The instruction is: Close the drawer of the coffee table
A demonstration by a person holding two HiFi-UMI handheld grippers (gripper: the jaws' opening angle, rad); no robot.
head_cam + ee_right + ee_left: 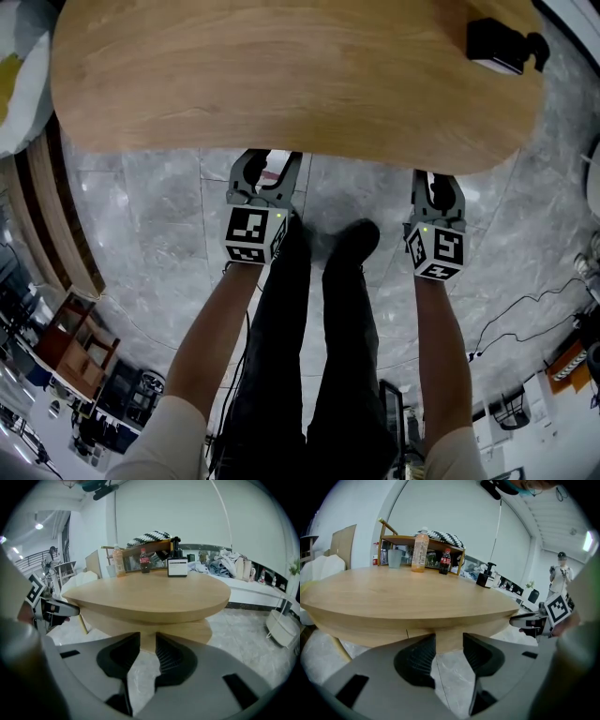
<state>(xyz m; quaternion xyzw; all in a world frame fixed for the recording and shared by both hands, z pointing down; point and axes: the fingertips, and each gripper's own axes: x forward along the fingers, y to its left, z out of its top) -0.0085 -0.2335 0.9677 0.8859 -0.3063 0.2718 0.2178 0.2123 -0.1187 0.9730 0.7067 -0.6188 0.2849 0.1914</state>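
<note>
Tabletop (281,75): wide wooden overhang, by which approach from above is blocked along the near rim. Floor (159,216): open room is left beneath the rim, narrowed by the person's legs (347,328) (shoes near the table). Far edge is crowded by bottles (420,551), a cup (394,558) and a pump dispenser (177,566); what are probably cables (511,314) are trailed at right.

The coffee table (281,84) is pale honey wood with a fine streaked grain; the floor (159,216) is grey, marbled tile. The left gripper (267,167) and right gripper (438,185) are grey, each with a cube of black-and-white square markers. The trousers (309,375) are black, the bottle (420,551) orange.
</note>
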